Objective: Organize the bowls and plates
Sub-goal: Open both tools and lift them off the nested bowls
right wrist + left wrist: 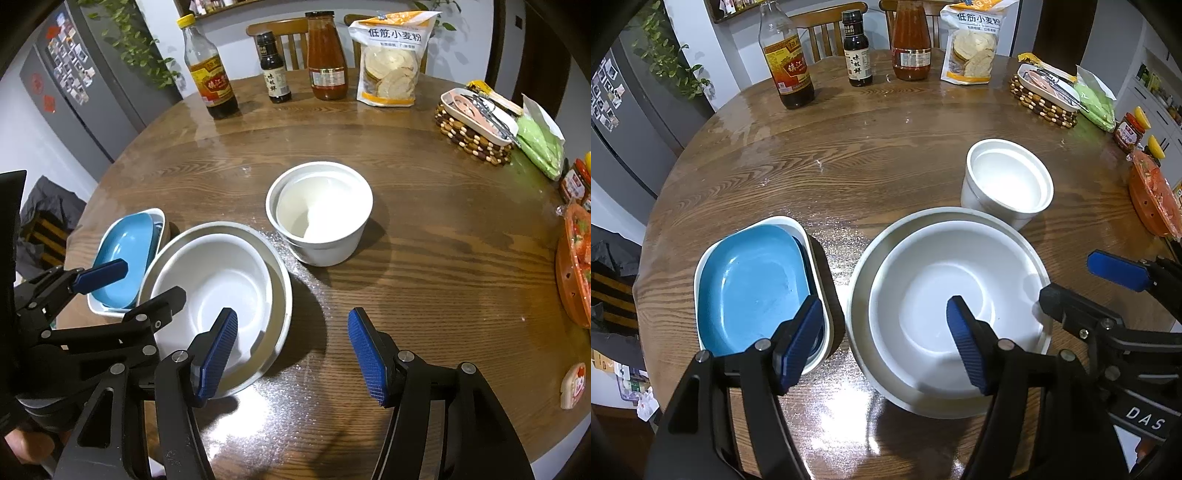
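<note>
A: How many dishes stood on the wooden tabletop [424, 258]?

B: Near left, two oblong dishes: a glossy blue dish [753, 291] nested in a white dish [820, 254], long axes running near-to-far. Beside them, two round white bowls [956, 306] nested; farther right, two deep white cups [321, 214] nested.

A: The fingers?

B: Left gripper [882, 347] and right gripper [291, 354] both spread, holding nothing.

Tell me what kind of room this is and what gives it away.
Most likely a home dining area or kitchen: a round wooden table with condiment bottles, a fridge covered in magnets, and wooden chairs behind the table.
</note>
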A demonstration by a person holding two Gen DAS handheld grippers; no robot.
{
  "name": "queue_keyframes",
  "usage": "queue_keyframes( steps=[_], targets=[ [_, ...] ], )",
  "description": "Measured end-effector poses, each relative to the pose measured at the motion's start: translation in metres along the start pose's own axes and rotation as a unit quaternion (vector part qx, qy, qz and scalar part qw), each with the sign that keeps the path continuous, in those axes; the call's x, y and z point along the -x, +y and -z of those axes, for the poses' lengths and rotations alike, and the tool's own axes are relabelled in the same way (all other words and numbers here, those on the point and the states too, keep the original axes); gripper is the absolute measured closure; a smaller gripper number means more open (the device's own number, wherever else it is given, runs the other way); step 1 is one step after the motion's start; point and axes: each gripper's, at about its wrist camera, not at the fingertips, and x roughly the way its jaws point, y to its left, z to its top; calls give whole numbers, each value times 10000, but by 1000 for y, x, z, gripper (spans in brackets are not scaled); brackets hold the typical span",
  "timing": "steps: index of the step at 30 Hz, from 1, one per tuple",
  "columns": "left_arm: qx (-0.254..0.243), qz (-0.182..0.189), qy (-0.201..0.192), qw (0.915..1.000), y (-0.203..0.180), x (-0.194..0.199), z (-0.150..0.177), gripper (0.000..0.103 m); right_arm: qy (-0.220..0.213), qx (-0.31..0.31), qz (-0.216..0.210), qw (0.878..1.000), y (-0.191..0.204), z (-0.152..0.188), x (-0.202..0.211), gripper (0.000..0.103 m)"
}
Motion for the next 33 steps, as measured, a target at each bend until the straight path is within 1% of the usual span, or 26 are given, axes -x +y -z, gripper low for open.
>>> queue_keyframes(
  steps=[3,10,12,14,28,33],
  targets=[
    [21,-21,-14,10000,1,1,0,29,-16,5,-5,10000,0,-1,1,40],
    [28,-43,-39,10000,1,3,0,28,-19,-10,-2,10000,0,0,1,38],
    [37,-65,-33,10000,2,3,0,25,-31,-30,0,10000,-1,0,2,33],
    [56,-74,-40,9999,3,3,-1,24,-50,-52,-8,10000,-2,-1,3,30],
    [218,-67,-85,9997,10,4,-10,6,-49,-150,-76,9998,-11,-2,2,30],
    [299,-104,-158,9994,15,7,-19,1,-65,-245,-80,9996,-18,-2,3,30]
  ],
)
